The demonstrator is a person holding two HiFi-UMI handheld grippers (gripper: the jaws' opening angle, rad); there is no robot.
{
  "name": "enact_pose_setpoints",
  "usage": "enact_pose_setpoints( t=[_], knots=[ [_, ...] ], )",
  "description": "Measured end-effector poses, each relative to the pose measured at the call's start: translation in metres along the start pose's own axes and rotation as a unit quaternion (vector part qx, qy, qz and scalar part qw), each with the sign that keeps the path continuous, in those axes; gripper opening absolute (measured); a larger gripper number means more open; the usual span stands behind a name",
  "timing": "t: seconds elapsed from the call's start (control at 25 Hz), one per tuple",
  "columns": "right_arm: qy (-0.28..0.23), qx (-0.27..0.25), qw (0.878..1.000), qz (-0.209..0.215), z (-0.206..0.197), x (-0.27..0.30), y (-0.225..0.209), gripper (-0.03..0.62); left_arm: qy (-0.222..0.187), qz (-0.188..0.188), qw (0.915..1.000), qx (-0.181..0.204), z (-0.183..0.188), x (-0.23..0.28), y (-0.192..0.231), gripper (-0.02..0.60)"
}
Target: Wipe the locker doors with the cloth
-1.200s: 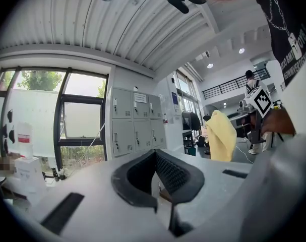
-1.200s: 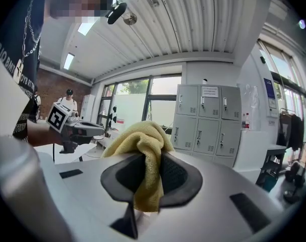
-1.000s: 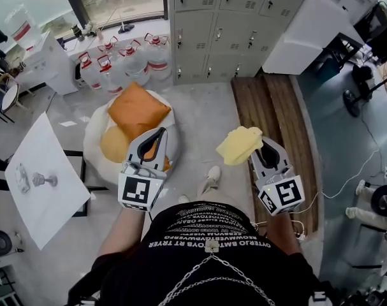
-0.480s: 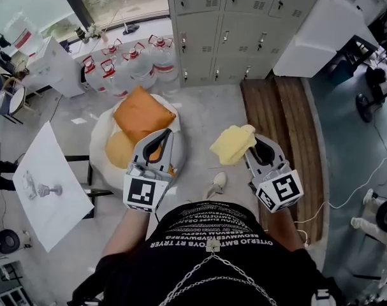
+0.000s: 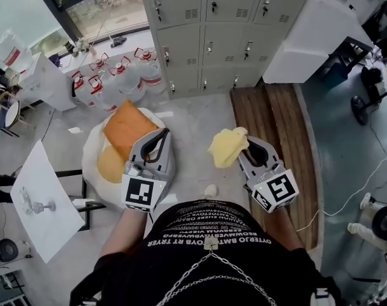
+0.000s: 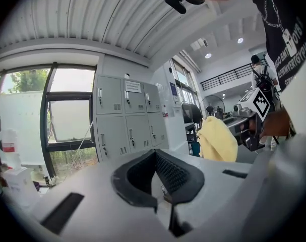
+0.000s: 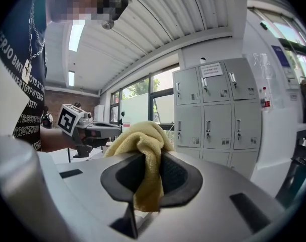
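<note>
Lockers sit larger and closer in the head view than a moment ago, so the person has stepped nearer, and the orange cushion [image 5: 131, 127] on the floor has slid off to the left. The right gripper [image 5: 247, 148] has its jaws pinching a yellow cloth [image 5: 226, 146], which bunches up above the pads with a short tail hanging below, held at chest level and well short of the locker doors [image 5: 212, 37]. The left gripper [image 5: 161, 134] carries nothing, its jaws pressed together at the tips. From where I stand, wiping well means closing the rest of the gap first, then presenting the bunched end flat to a door panel so fabric, not gripper, meets the metal. I'd steer around the handles and vents and keep the pinch firm so the cloth doesn't drag loose.
</note>
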State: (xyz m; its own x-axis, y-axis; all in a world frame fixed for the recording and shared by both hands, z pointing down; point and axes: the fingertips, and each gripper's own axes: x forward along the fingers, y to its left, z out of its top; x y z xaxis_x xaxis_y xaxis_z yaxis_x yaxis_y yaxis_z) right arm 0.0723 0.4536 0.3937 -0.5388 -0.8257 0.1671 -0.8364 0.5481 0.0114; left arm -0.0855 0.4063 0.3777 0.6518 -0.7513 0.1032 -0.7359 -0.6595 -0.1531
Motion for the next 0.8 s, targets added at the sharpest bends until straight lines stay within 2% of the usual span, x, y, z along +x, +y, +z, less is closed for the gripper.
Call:
enact_pose_setpoints(
  t=[0.32, 0.44, 0.8],
  knots=[
    [-0.002, 0.001, 1.0, -0.008, -0.006, -0.008, -0.077, 0.064, -0.016, -0.01, 0.9998, 0.0, 0.02, 0.073, -0.025, 0.006],
    [0.007, 0.012, 1.0, -0.011, -0.014, -0.006, -0.099, 0.064, -0.007, -0.011, 0.9999, 0.0, 0.016, 0.088, -0.03, 0.005],
    [0.015, 0.03, 0.999, 0.03, -0.025, 0.027, -0.104, 0.064, 0.035, 0.016, 0.9992, -0.012, -0.007, 0.095, -0.012, 0.005]
  ],
)
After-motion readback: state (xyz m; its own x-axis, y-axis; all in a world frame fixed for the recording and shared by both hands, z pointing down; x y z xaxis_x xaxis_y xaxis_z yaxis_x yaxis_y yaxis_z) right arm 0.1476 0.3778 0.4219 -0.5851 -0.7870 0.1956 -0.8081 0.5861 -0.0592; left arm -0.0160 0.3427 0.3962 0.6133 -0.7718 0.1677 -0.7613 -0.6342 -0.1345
